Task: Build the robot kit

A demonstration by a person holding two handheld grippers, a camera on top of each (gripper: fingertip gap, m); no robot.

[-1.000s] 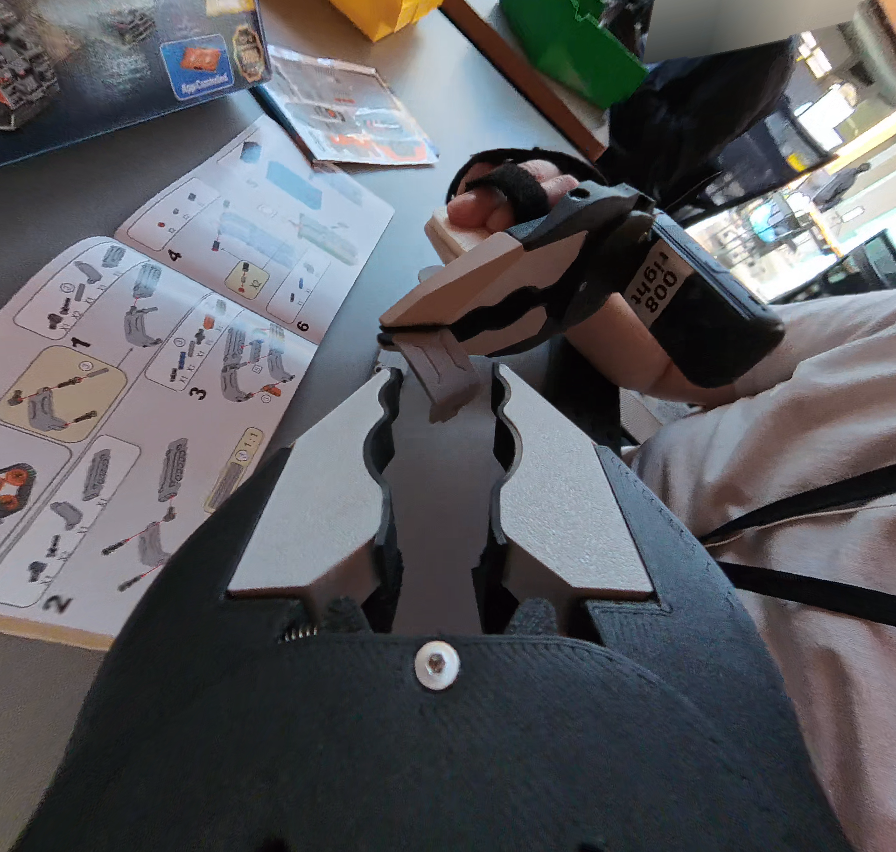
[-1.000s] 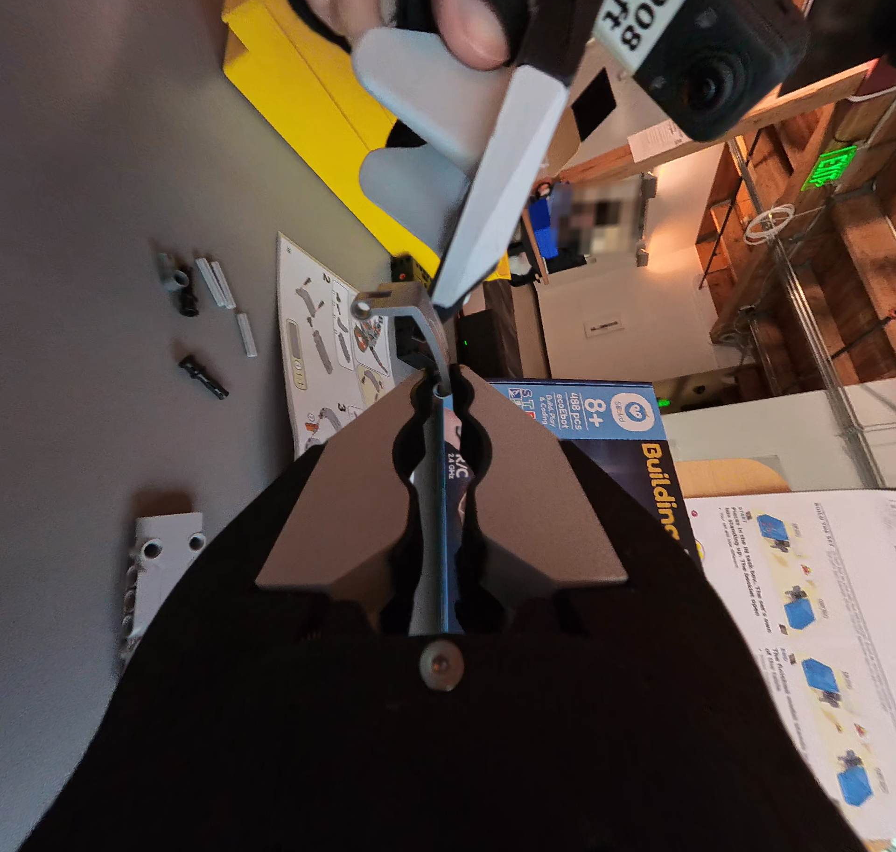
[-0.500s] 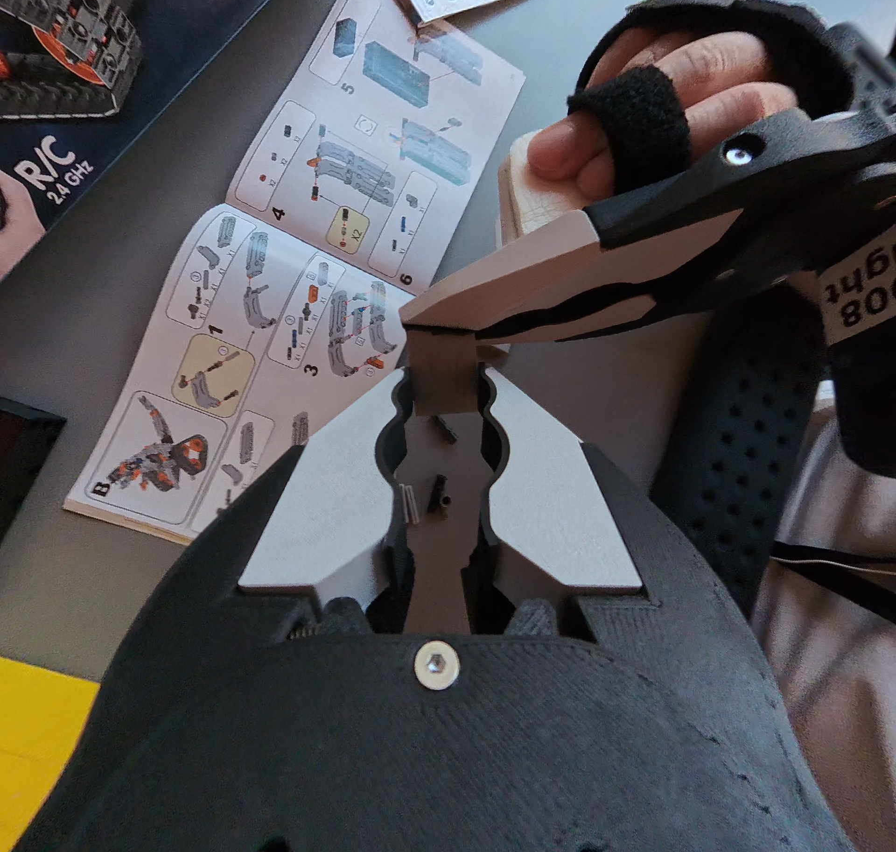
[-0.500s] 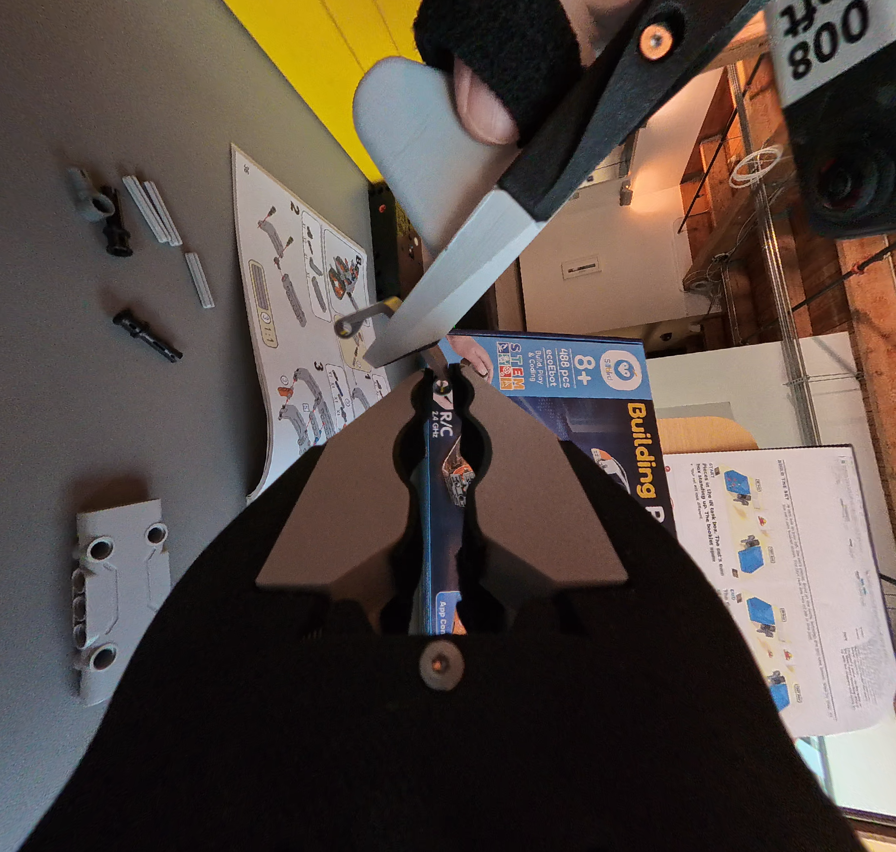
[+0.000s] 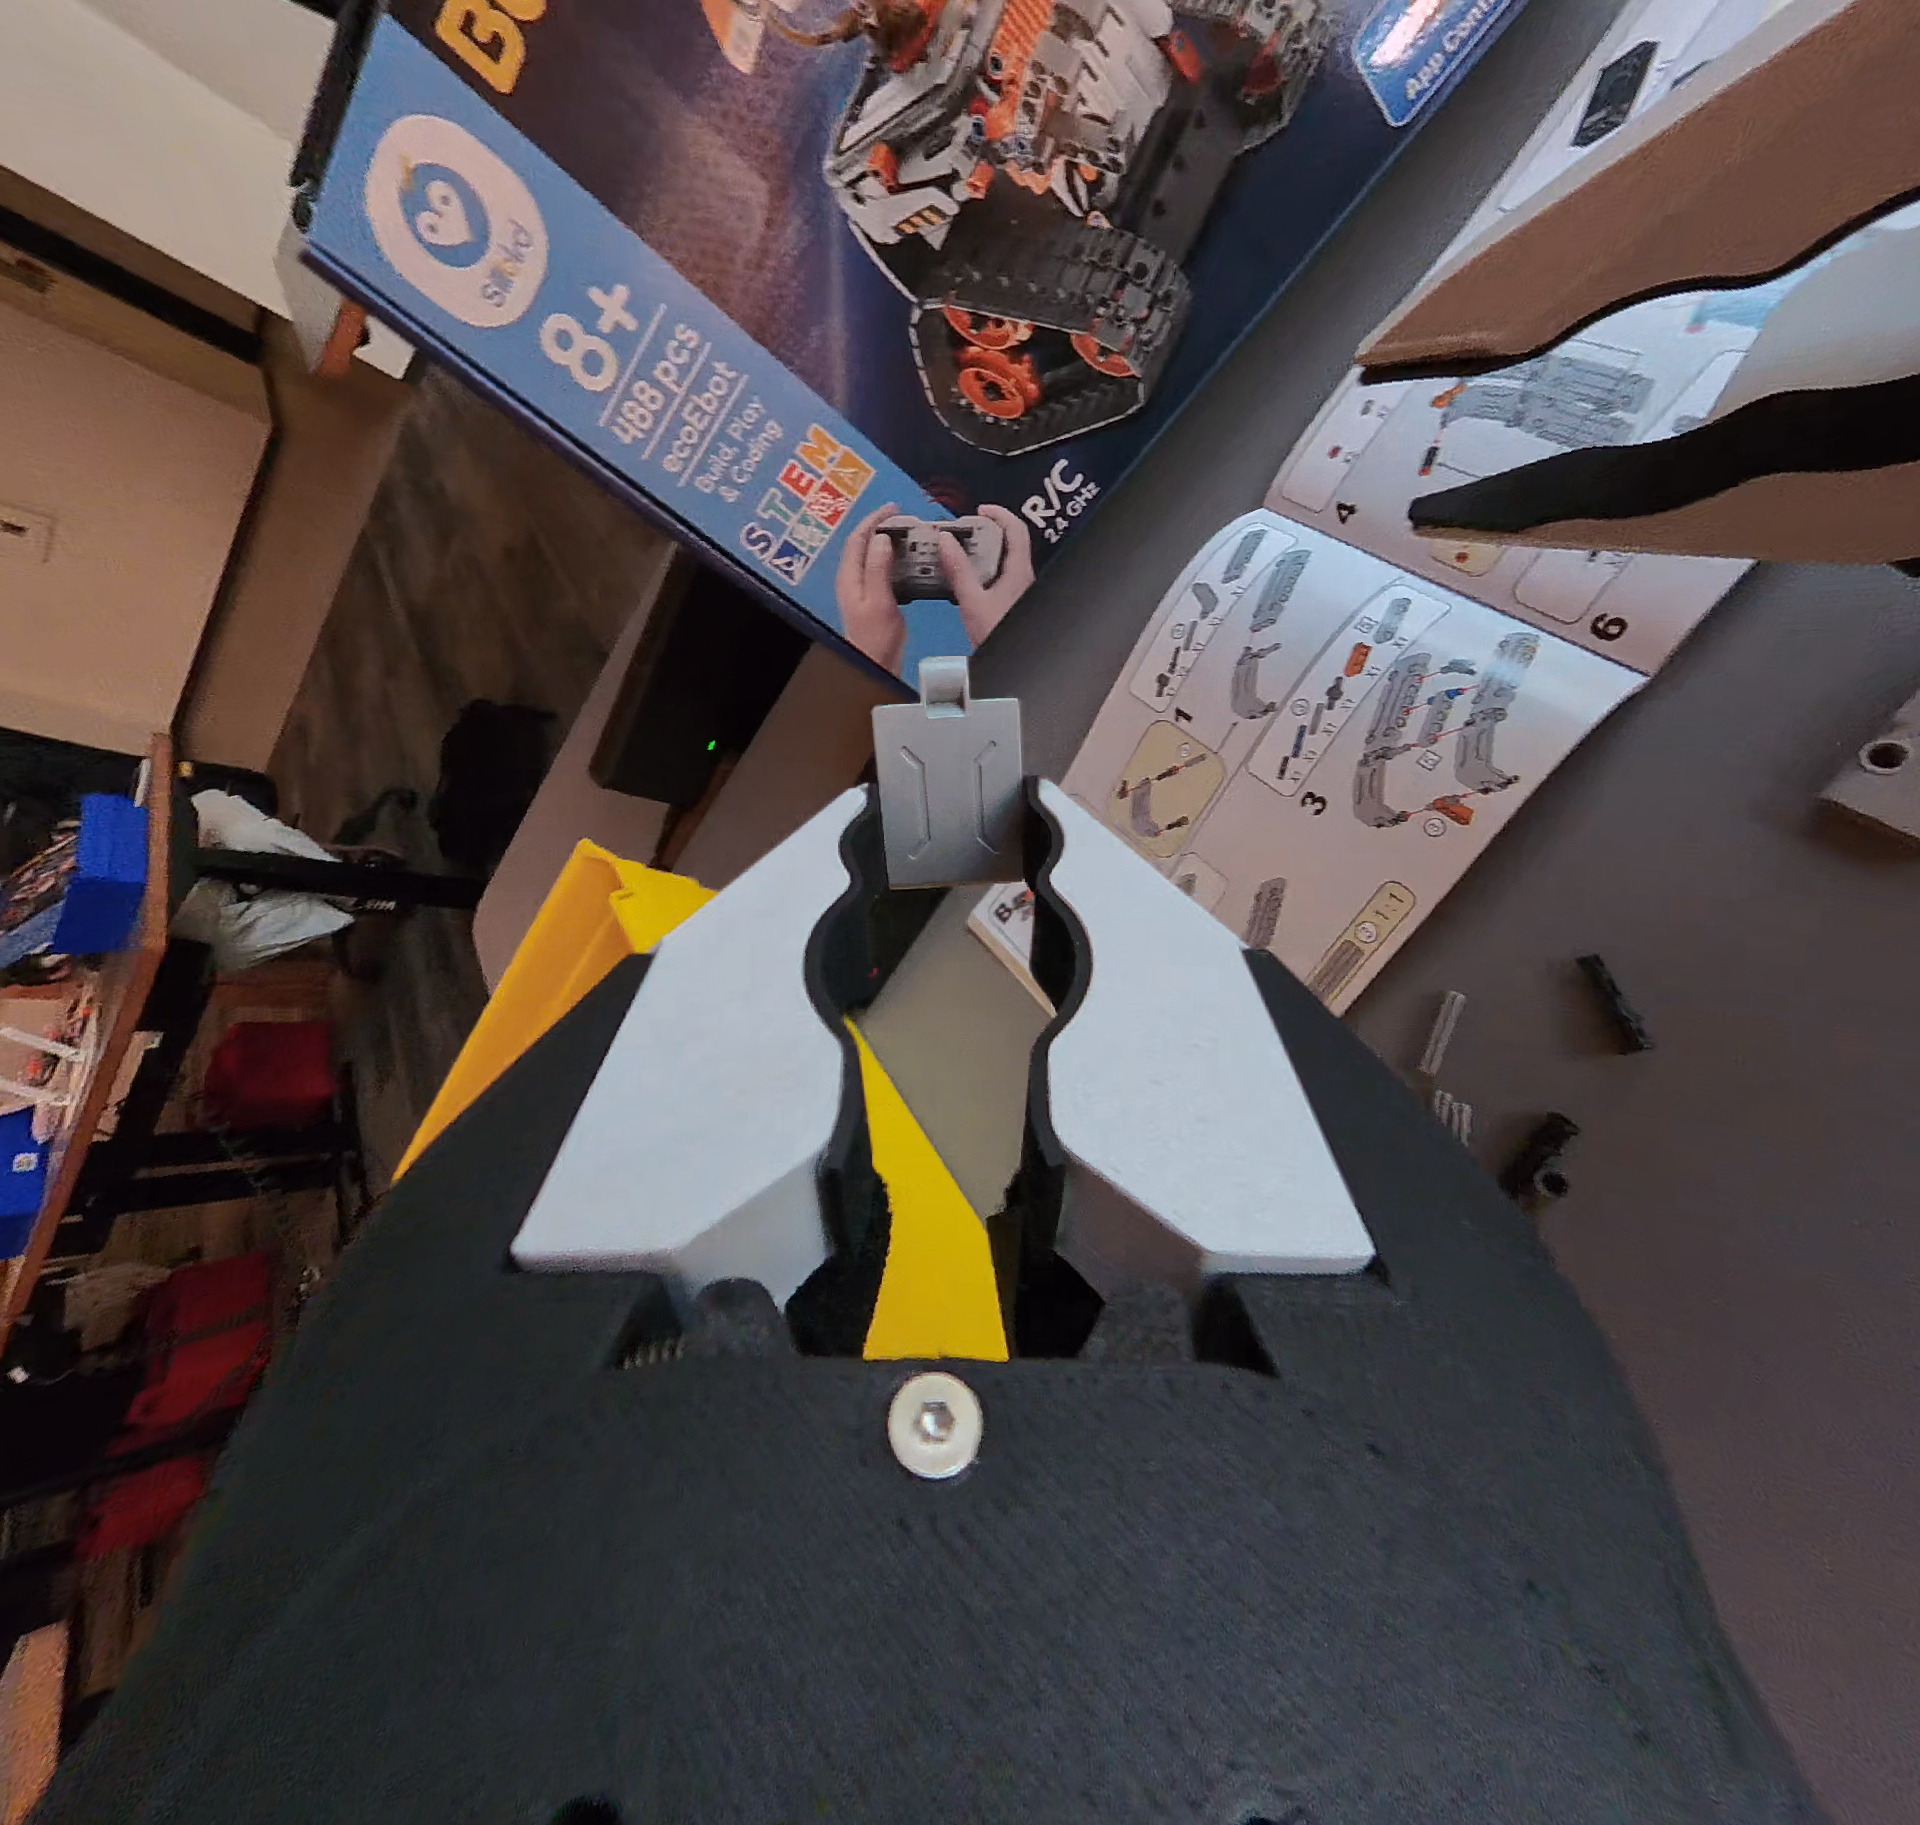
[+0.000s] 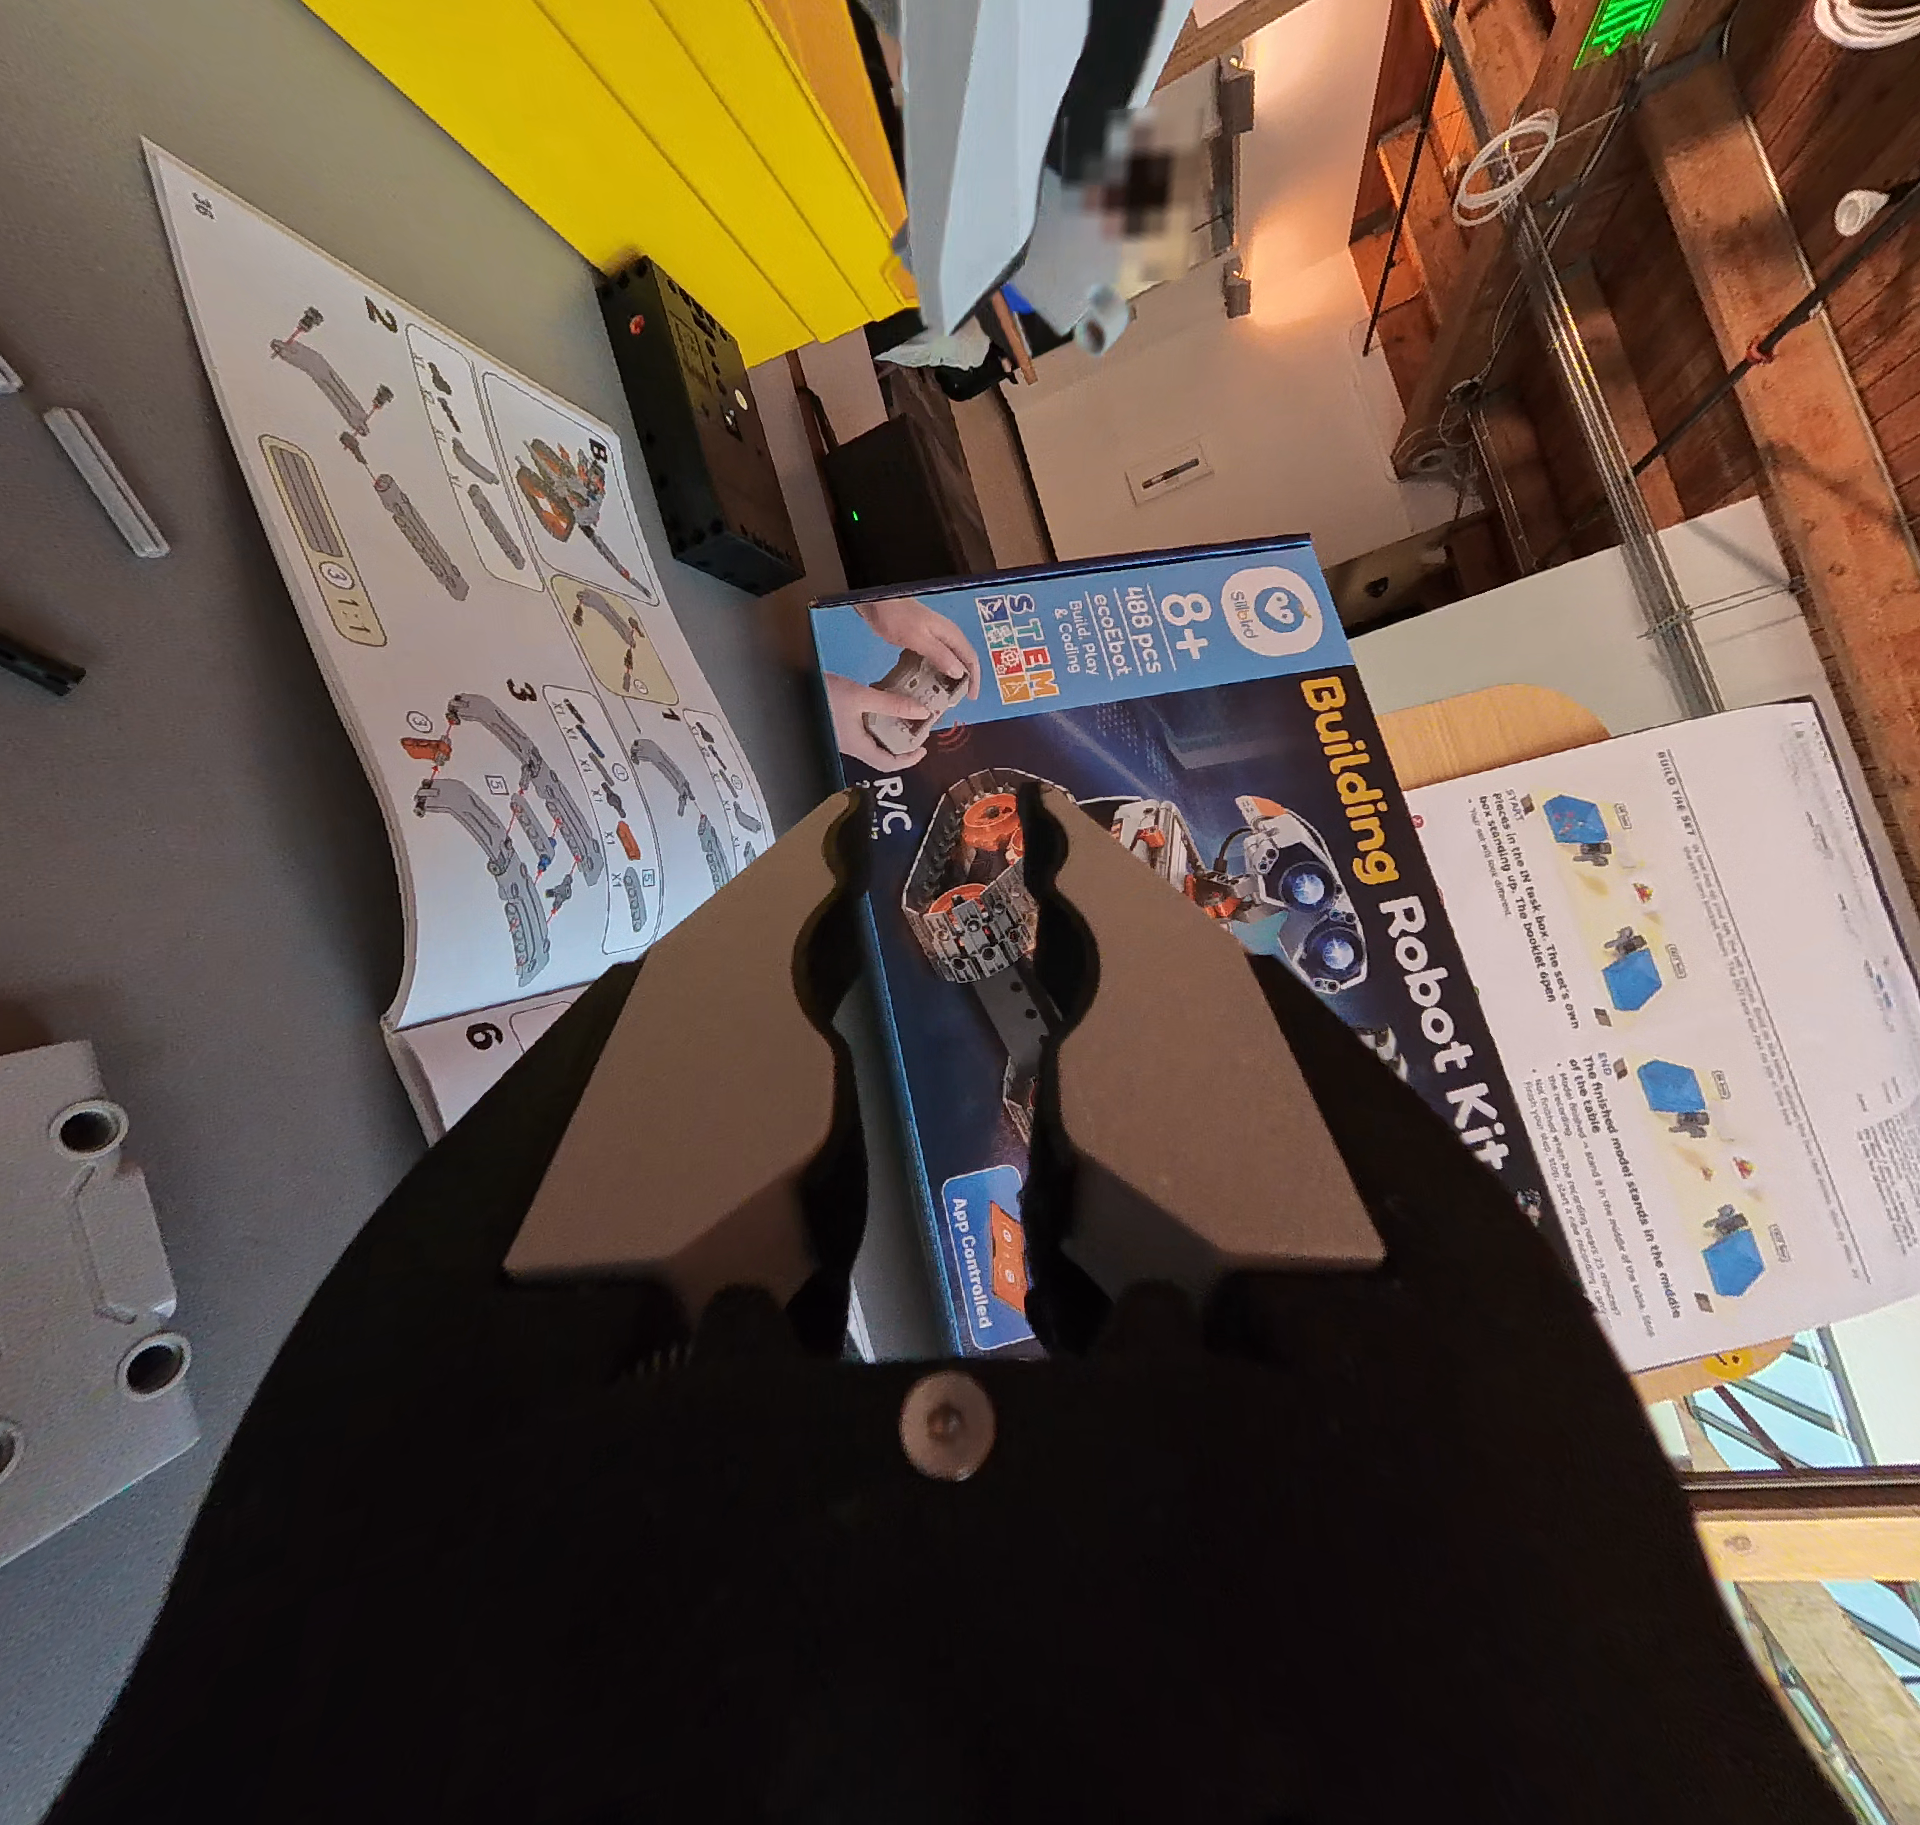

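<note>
Above the printed kit box (image 5: 831, 217), left fingers (image 5: 948, 799) pinch a grey piece (image 5: 945, 804); right fingers (image 6: 940, 809) parted, empty.

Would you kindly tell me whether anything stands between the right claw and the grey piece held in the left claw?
Nothing visible does. In the left wrist view the grey piece sits clamped in the left claw. The right claw, open and empty, hangs up and to its right, with only open air above the instruction booklet between them.
</note>
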